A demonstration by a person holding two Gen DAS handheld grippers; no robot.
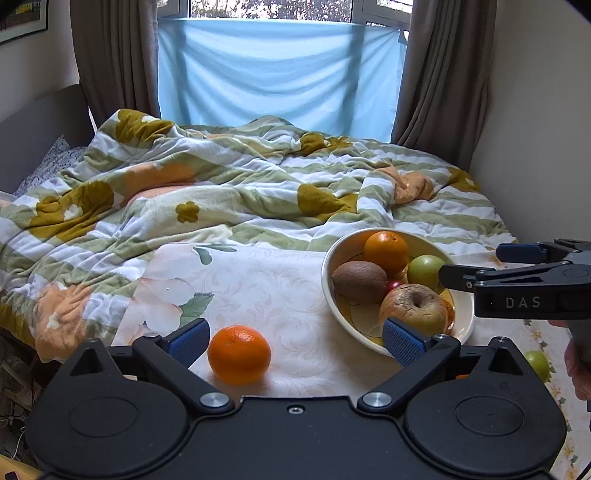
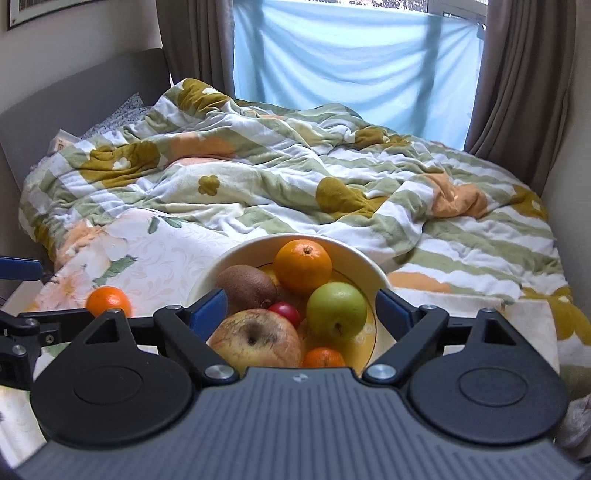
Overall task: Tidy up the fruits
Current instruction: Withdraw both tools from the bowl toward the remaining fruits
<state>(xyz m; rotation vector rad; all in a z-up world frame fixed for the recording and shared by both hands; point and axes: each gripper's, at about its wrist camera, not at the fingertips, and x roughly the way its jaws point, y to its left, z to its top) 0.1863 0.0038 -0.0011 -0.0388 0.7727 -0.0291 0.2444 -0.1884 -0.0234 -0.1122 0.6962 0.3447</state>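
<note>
Presently: left hand-held gripper open, orange between its fingers on the bed; right hand-held gripper open over fruit bowl.

Window: at the far wall, daylight and foliage showing above a pale blue sheet hung across its lower part.
Curtains: grey-brown drapes drawn back on both sides of the window.
Walls: off-white; a framed picture at upper left.
Bed: fills the room to the window, with a grey headboard along its left edge.
Bedding: rumpled green-and-white striped blanket with mustard and orange flowers; a speckled pillow at the left edge.
Light: soft daylight.
</note>
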